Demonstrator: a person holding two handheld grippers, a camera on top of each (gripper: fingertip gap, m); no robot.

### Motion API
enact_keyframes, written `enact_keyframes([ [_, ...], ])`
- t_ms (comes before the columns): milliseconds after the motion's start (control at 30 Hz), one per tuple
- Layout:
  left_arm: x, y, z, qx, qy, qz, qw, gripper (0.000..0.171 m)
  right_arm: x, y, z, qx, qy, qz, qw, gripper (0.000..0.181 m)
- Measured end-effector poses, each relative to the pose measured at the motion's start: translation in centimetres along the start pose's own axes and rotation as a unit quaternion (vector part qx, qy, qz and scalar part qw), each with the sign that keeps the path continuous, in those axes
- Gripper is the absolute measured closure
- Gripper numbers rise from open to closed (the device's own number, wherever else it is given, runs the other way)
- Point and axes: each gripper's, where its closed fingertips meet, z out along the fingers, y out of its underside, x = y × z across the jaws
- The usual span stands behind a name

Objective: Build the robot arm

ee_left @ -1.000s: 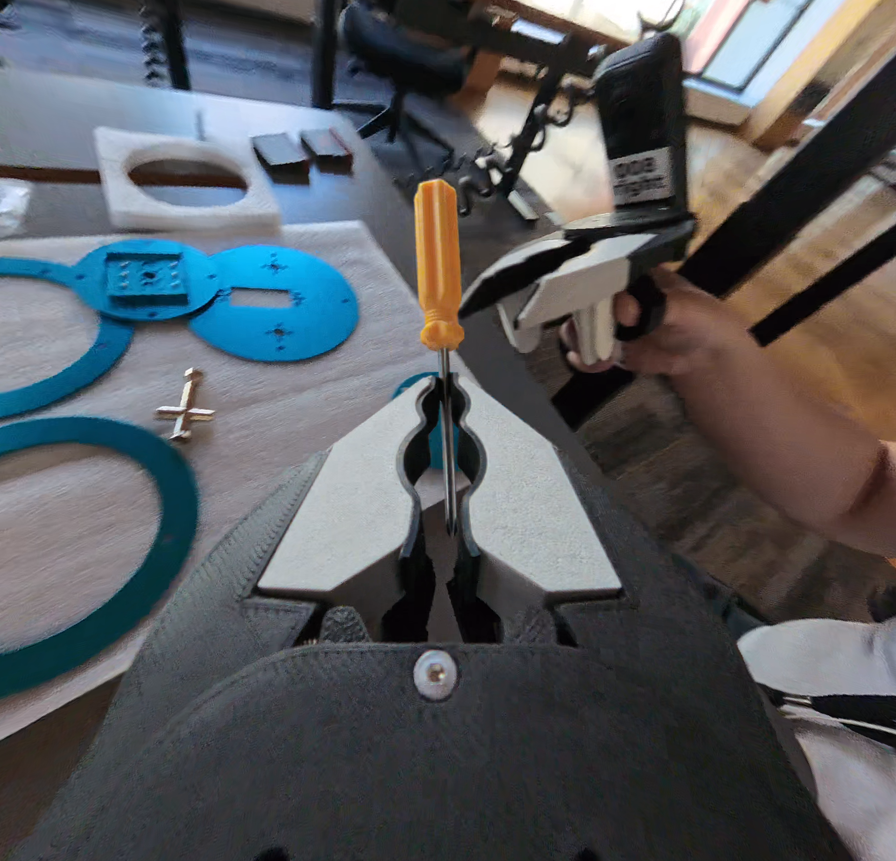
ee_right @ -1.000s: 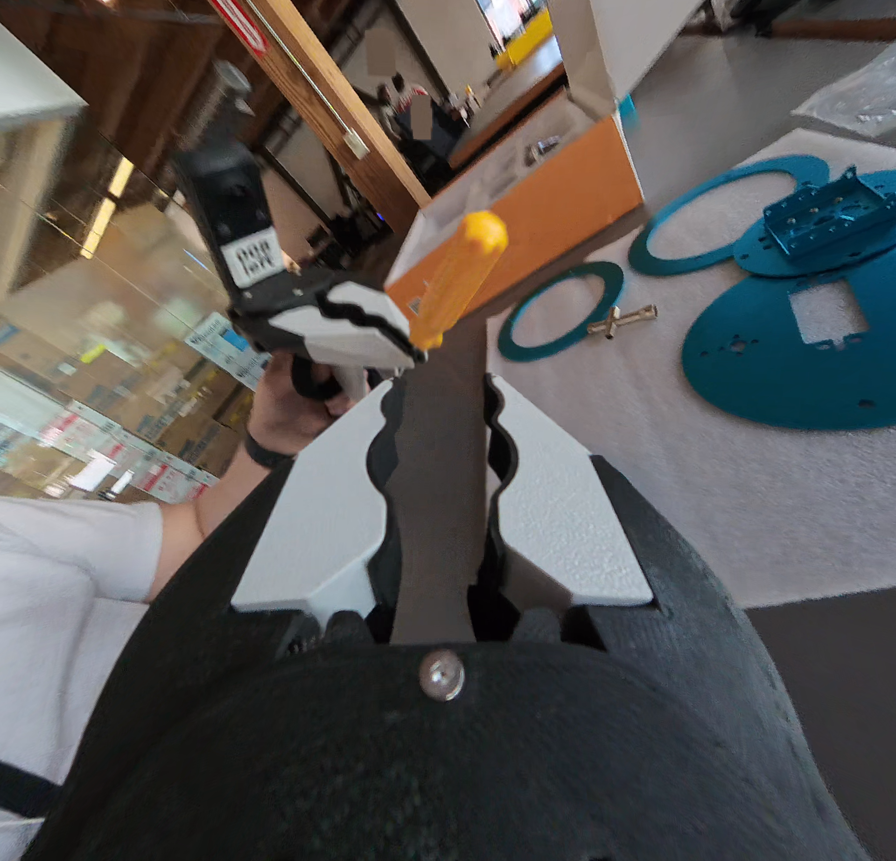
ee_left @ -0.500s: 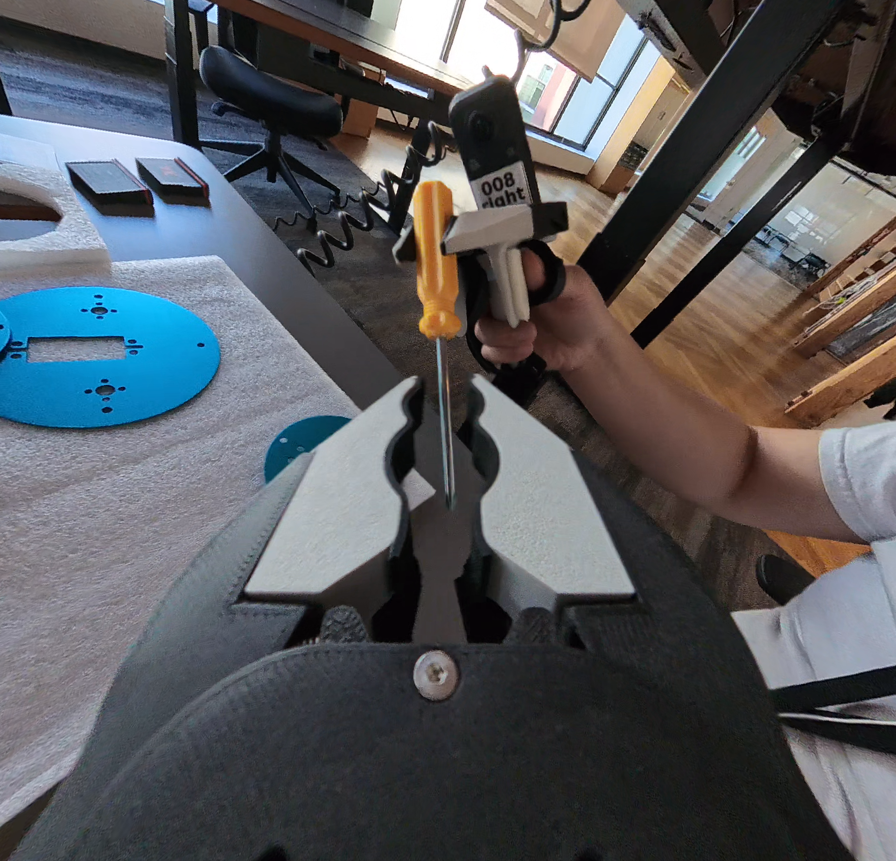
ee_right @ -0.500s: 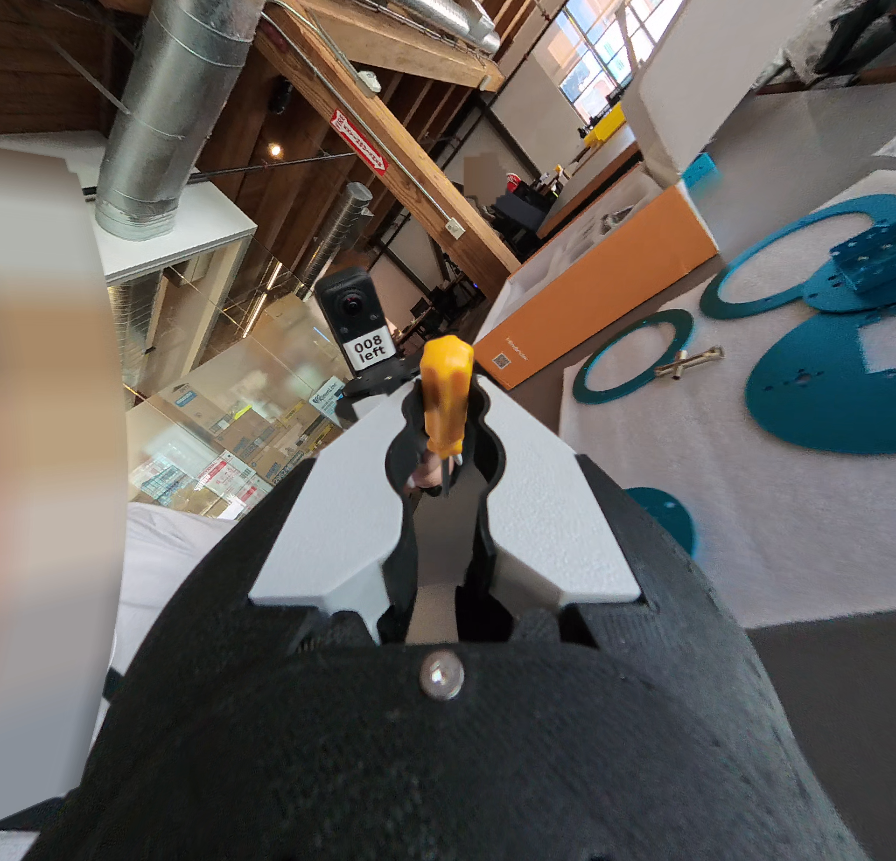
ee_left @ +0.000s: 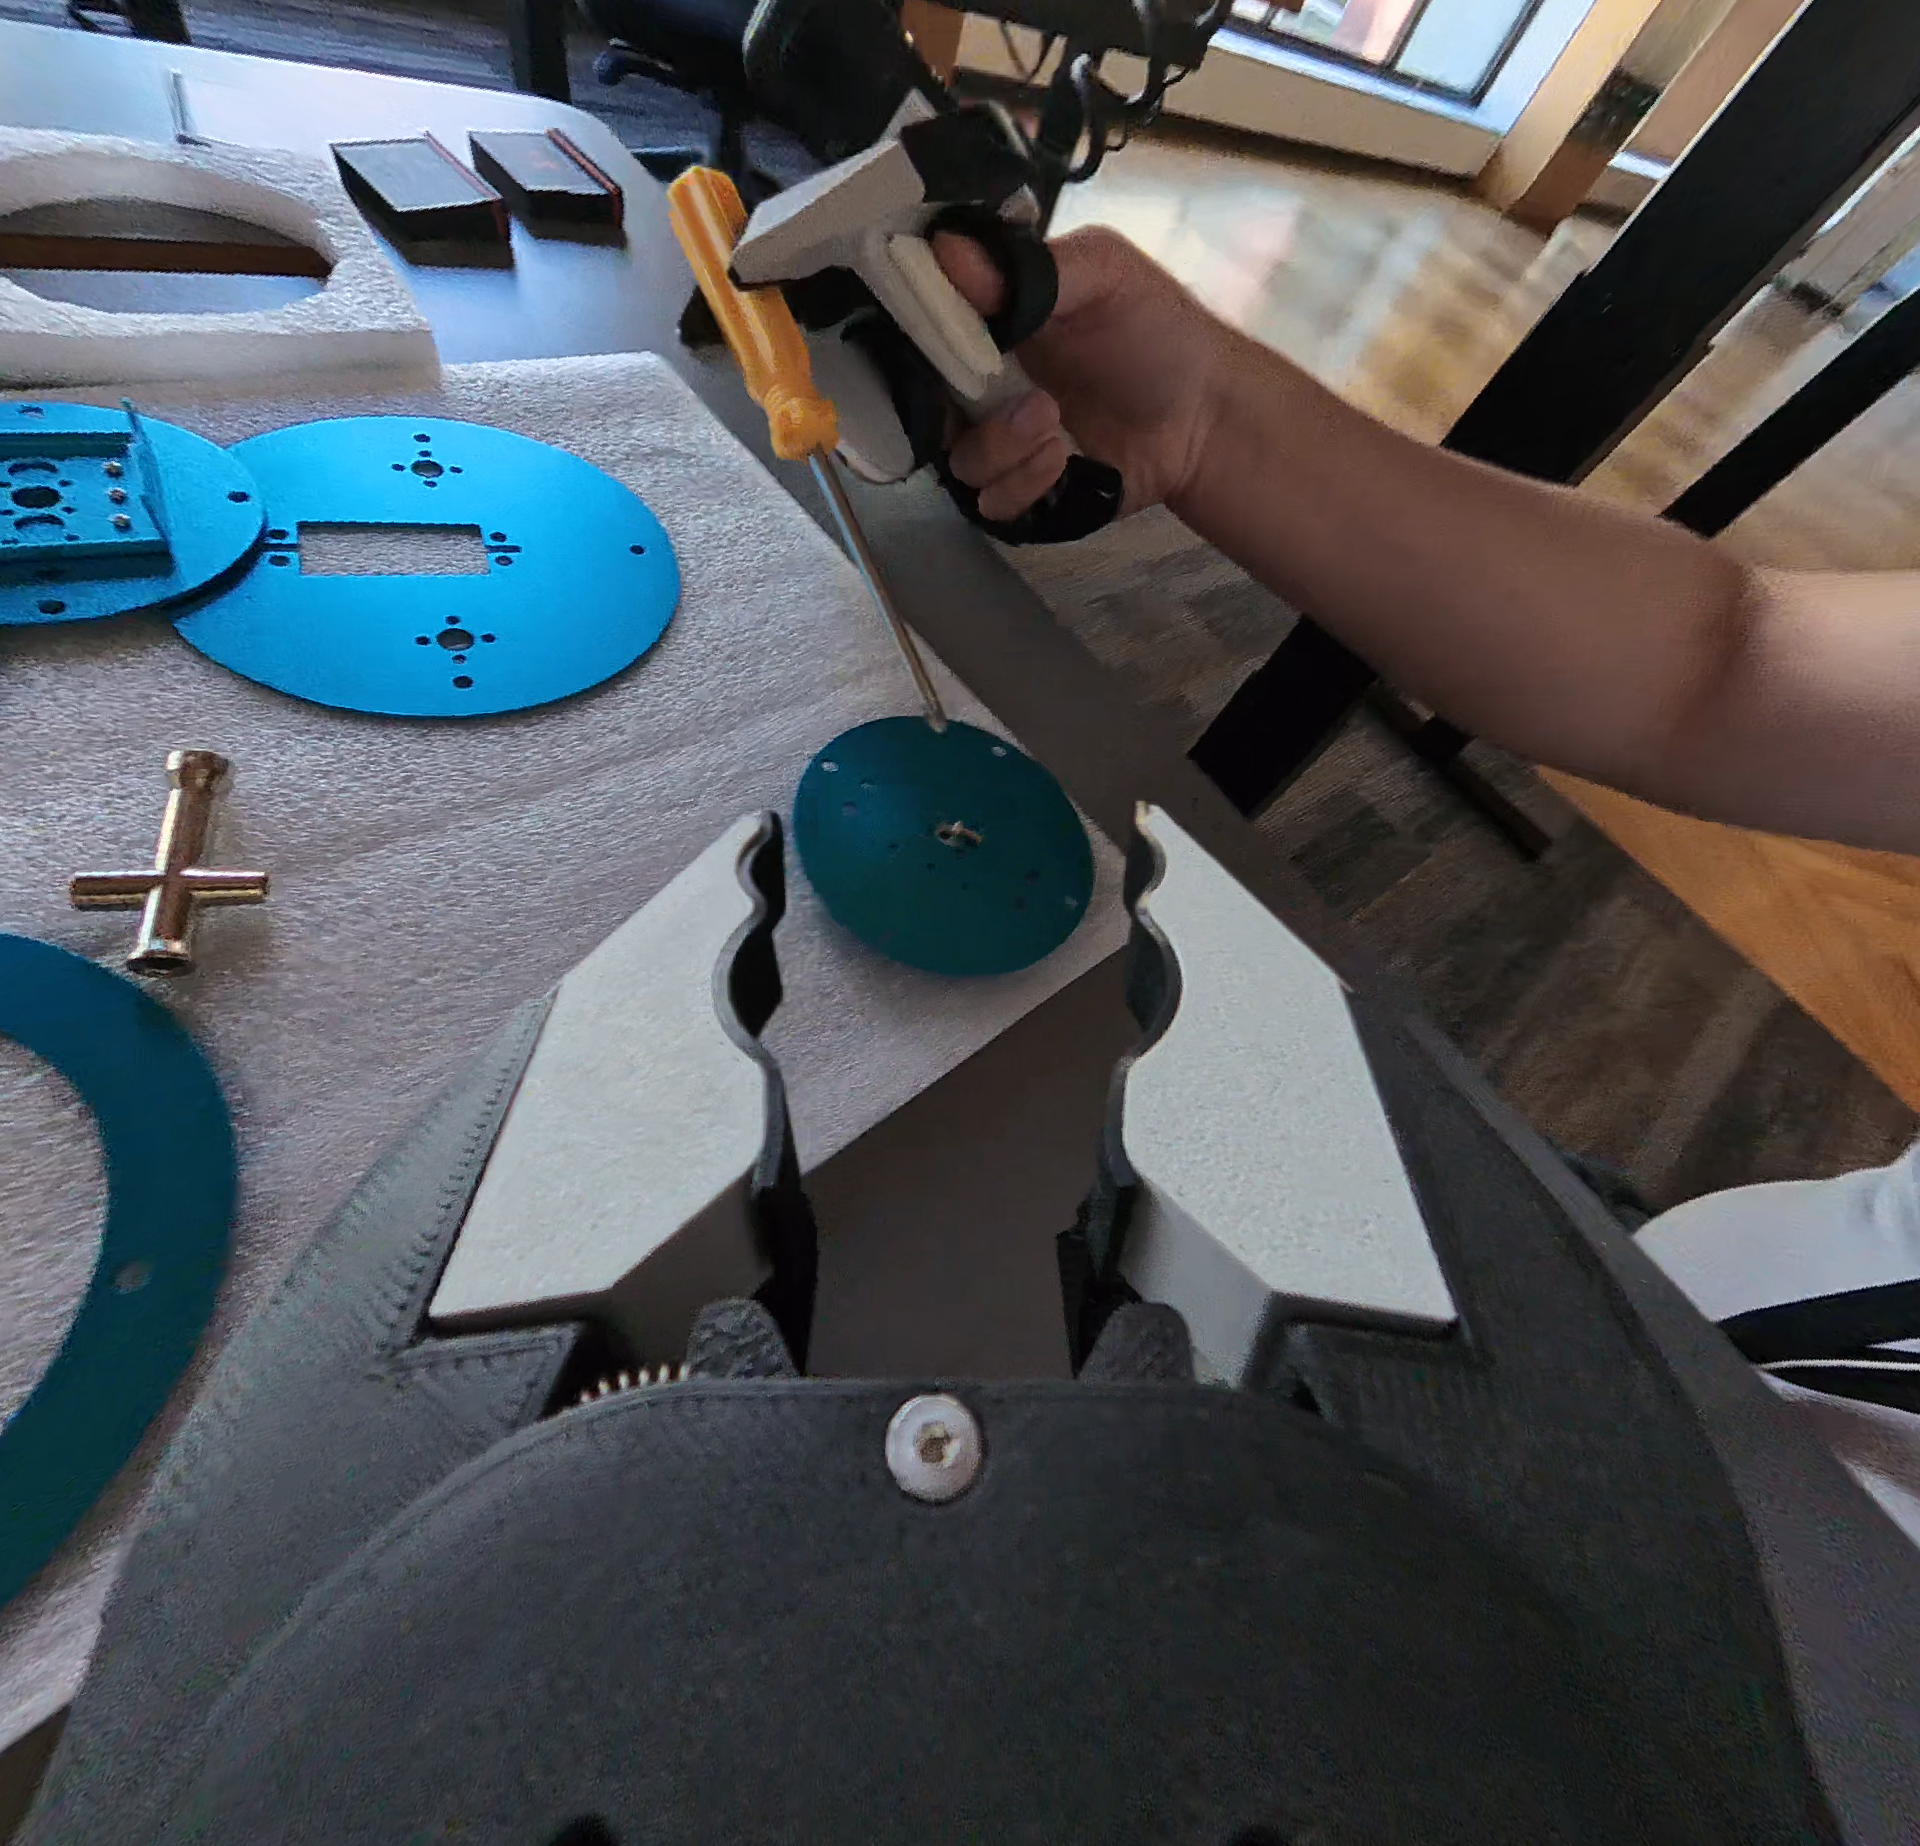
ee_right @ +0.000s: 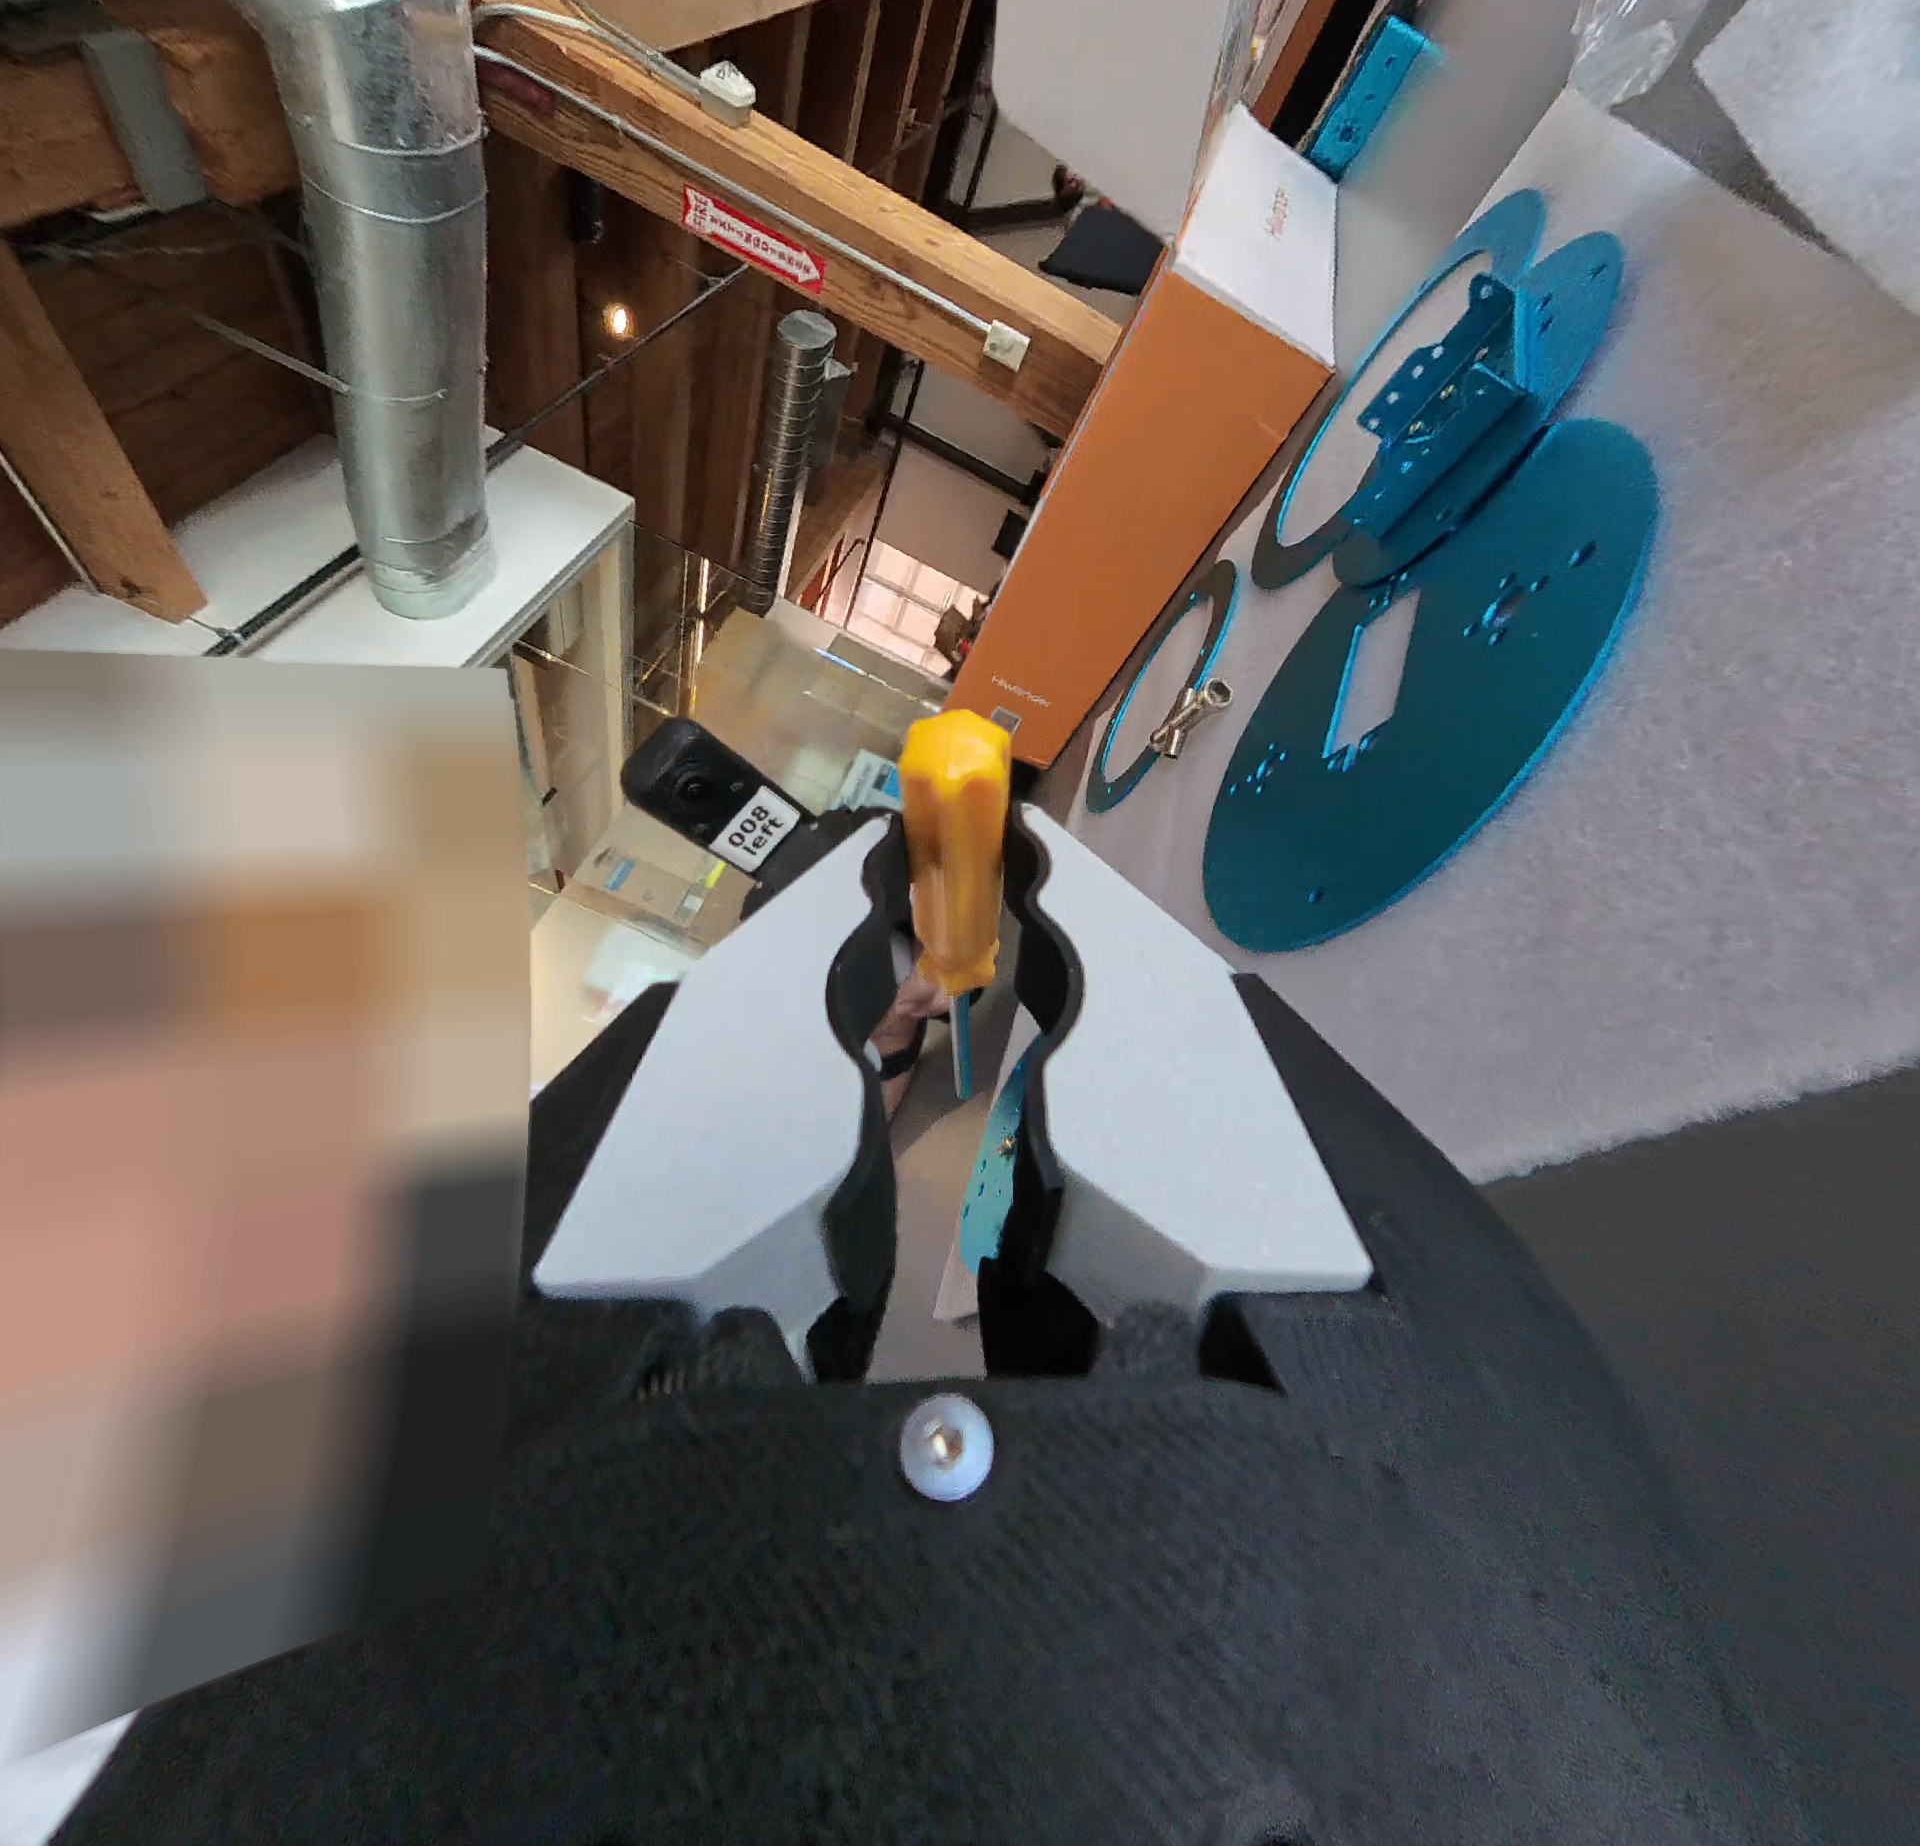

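My right gripper (ee_right: 954, 840) clamps the orange screwdriver (ee_right: 951, 851); my left gripper (ee_left: 951, 840) gapes empty. Only its view shows the tip on the small teal disc (ee_left: 940, 846); the right shows a labelled orange box (ee_right: 1122, 529).

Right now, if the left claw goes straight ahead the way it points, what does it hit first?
Probably the small teal disc: it lies on the white foam sheet just beyond the open left claw, in line with its gap. The orange screwdriver tip is at the disc's far edge. Height above the sheet is unclear.
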Motion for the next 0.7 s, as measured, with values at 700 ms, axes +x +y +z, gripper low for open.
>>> enact_keyframes([
  [700,-0.1,2.5,1.8,-0.075,-0.031,0.05,0.995,0.099,0.5,1.3,2.3,-0.067,-0.001,-0.015,0.998,0.165],
])
